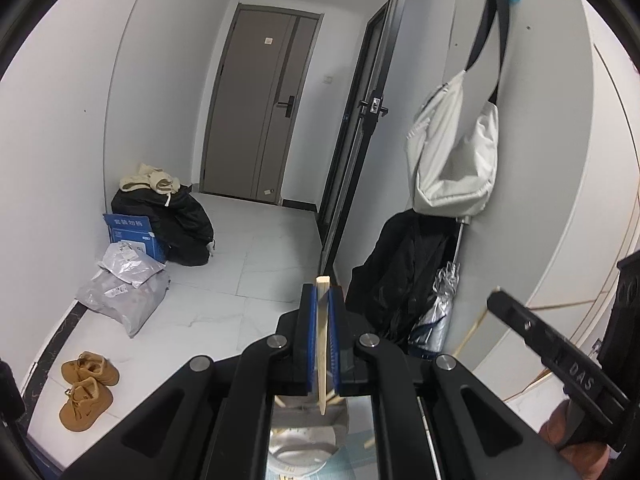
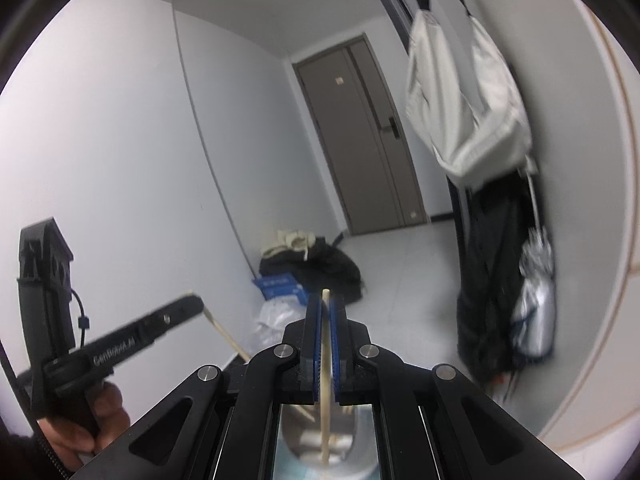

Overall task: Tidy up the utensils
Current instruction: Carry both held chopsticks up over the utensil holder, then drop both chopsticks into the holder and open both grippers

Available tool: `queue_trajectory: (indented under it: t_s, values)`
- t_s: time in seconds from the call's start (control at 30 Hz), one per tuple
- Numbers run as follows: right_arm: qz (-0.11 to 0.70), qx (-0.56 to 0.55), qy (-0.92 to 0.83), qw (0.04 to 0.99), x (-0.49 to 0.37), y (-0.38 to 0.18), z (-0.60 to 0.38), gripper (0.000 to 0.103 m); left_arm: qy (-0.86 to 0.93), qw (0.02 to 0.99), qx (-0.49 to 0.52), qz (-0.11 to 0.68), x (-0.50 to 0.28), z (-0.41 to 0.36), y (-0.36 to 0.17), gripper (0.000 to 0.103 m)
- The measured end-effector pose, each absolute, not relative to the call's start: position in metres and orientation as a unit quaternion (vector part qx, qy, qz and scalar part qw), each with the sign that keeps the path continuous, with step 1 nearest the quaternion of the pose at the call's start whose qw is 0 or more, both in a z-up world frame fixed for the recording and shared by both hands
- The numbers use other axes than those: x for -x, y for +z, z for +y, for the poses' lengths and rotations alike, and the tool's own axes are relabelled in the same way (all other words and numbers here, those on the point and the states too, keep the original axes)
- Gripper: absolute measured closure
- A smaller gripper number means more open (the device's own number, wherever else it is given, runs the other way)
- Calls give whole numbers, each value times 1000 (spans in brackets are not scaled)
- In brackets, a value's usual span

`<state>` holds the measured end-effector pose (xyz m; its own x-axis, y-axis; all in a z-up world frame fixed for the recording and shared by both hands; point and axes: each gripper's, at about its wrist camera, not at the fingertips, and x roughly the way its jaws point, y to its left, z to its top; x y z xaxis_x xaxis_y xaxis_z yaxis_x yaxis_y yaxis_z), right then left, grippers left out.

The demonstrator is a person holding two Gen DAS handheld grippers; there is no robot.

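My left gripper (image 1: 323,286) is shut on a pale wooden chopstick (image 1: 322,320) that stands upright between its blue pads. Its lower tip hangs over a metal holder (image 1: 308,436) with other chopsticks in it. My right gripper (image 2: 325,300) is shut on a second chopstick (image 2: 326,380), also upright, its lower end inside a metal holder (image 2: 316,436) below. The right gripper shows at the right of the left wrist view (image 1: 496,294). The left gripper shows at the left of the right wrist view (image 2: 196,304), with its chopstick (image 2: 218,326).
A hallway lies ahead with a grey door (image 1: 260,100). A white bag (image 1: 456,148), a black coat (image 1: 396,276) and a silver umbrella (image 1: 436,316) hang at the right wall. Parcels (image 1: 124,292), a black bag (image 1: 176,224) and brown shoes (image 1: 86,388) lie on the floor at left.
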<state>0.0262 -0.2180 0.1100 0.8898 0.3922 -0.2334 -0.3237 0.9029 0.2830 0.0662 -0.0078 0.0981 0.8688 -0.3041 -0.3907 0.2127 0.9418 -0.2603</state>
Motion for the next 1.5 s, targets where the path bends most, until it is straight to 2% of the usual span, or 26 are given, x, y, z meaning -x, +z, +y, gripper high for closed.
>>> queue_trajectory:
  t_s: [0.23,0.53,0.97,1.4,1.5]
  values:
    - [125,-97,188,969,-78,122,-192,100,-126,959,100,231,-98,0,89,100]
    - [155,-94,191,965,-125,85,-171,100,-151,949,99,257,-119,11,57,100]
    - [184,-69,205,959,-123,40,-164,99,-167,943,62,282,-127,1,34,100]
    - [272,-65,233,931,-130,-1,-156,98,-139,932,72,327,-131,-1,14,100]
    - [279,-71,236,928,-123,-6,-158,97,-125,932,74,333,-130,1,10,94]
